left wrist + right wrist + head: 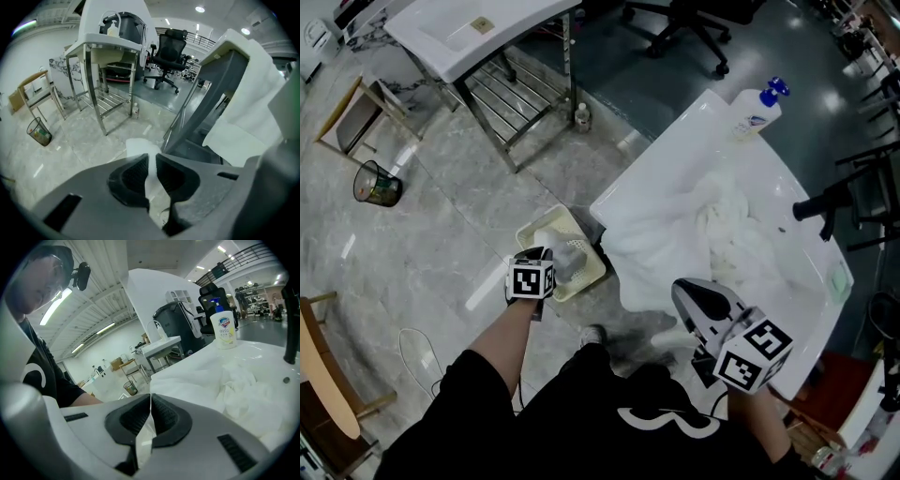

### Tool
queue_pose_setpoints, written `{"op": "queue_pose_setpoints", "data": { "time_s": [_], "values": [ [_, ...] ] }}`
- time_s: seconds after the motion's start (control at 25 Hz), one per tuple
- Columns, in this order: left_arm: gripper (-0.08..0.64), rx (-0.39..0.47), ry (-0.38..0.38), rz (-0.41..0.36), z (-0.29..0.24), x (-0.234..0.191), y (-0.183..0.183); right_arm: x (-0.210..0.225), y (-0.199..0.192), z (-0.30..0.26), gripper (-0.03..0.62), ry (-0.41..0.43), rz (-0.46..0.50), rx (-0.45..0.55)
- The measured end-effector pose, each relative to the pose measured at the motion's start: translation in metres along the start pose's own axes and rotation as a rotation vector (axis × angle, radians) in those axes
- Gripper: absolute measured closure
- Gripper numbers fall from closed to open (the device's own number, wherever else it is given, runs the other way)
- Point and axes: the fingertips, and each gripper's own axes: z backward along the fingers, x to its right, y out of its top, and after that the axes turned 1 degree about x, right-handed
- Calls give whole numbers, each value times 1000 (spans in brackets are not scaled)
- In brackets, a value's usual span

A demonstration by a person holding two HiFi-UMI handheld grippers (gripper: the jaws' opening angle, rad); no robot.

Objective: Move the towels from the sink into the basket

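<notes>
While the left tongs [152,171] pinch a limp towel [139,147] over the basket [586,281] below the sink [806,183], the right tongs [150,414] nip the soft heap [727,225] inside it, best taken by a bunched fold

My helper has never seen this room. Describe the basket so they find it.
Start at the white sink heaped with towels. On the marble floor at its left corner sits the basket: pale and square, unlike the dark round wire bin farther left.
</notes>
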Motion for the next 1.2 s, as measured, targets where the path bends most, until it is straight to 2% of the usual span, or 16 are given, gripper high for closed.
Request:
{"op": "queue_pose_setpoints", "data": {
  "time_s": [0.12,0.2,0.32,0.68,0.8,0.96,1.2],
  "values": [
    [481,-41,-44,42,-8,-2,-12,0,-3,-1,580,-2,6,-14],
    [378,-64,-78,83,-11,-2,-20,-2,-4,-3,580,0,2,-14],
    [305,-70,-98,94,-11,-2,-30,-4,-6,-7,580,7,-5,-16],
    [256,-74,-160,122,0,3,-44,-14,-9,-16,580,25,-10,-21],
    [253,-35,-175,120,9,6,-33,-21,-7,-18,580,36,-6,-16],
    [253,74,-196,94,32,15,-7,-24,-10,-17,580,51,-12,-12],
    [249,207,-324,65,89,64,38,-15,-10,7,580,28,-11,24]
  ]
}}
